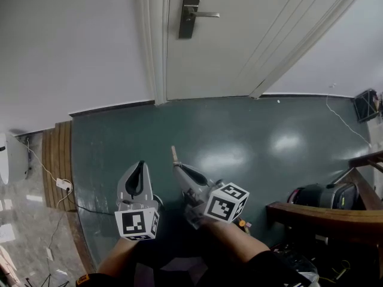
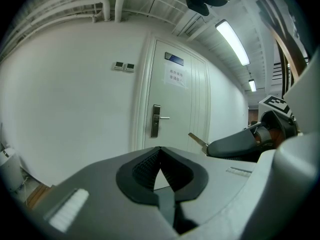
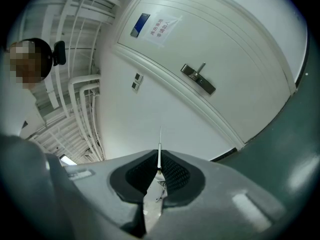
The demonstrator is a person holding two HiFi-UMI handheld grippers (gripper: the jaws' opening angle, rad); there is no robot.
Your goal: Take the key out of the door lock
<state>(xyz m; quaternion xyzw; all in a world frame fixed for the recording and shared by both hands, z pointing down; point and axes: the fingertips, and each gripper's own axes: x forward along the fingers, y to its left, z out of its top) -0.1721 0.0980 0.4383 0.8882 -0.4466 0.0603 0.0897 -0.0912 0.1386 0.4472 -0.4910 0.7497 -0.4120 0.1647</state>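
Key direction: the key (image 1: pixel 174 154) sticks straight out of the right gripper's tips. Its long axis runs near to far, and the blade tip points far and slightly left, toward the foot of the door (image 1: pixel 239 40).
Key in right gripper view: seen edge-on, the key (image 3: pixel 159 151) is a thin upright line in line with the jaws.
Key in left gripper view: the key (image 2: pixel 198 139) slants up and to the left, out of the dark jaw tips.
Lock: the lock plate (image 1: pixel 191 12) with its lever handle sits on the far door. The key is well apart from it, out over the green floor (image 1: pixel 239 130).
Right gripper: the right gripper (image 1: pixel 179 168) has its jaws pinched narrow on the key's near end, and the blade juts beyond the pads (image 3: pixel 172 173).
Left gripper: the left gripper (image 1: pixel 140 165) hangs just to the left of the right one. Its jaws are closed tip to tip with nothing between them, and it points at the wall left of the door.
Door details: a paper notice (image 2: pixel 176 76) is stuck high on the door, with two wall switches (image 2: pixel 124 66) to its left.
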